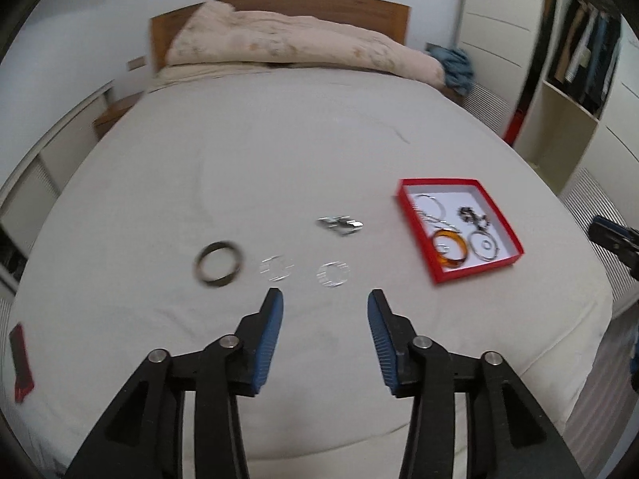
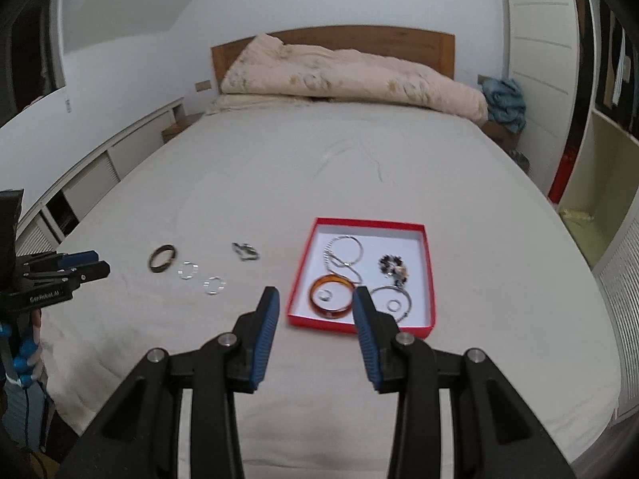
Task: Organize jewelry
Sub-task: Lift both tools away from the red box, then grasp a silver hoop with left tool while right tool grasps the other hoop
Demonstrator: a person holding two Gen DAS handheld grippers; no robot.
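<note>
A red jewelry box (image 1: 419,219) (image 2: 303,271) lies on the bed and holds an amber bangle (image 1: 450,248) (image 2: 331,296), silver hoops and a dark beaded piece (image 2: 393,269). On the sheet lie a dark bangle (image 1: 219,270) (image 2: 162,257), two clear rings (image 1: 276,267) (image 1: 332,274) and a small silver piece (image 1: 340,224) (image 2: 245,251). My left gripper (image 1: 325,305) is open and empty, just short of the clear rings. My right gripper (image 2: 313,301) is open and empty at the box's near edge.
The bed (image 2: 279,167) has a rolled beige duvet (image 2: 339,76) at the wooden headboard. A wardrobe and shelves (image 1: 579,80) stand on the right, low cabinets (image 2: 100,167) on the left. A red-black item (image 1: 22,363) lies at the bed's left edge.
</note>
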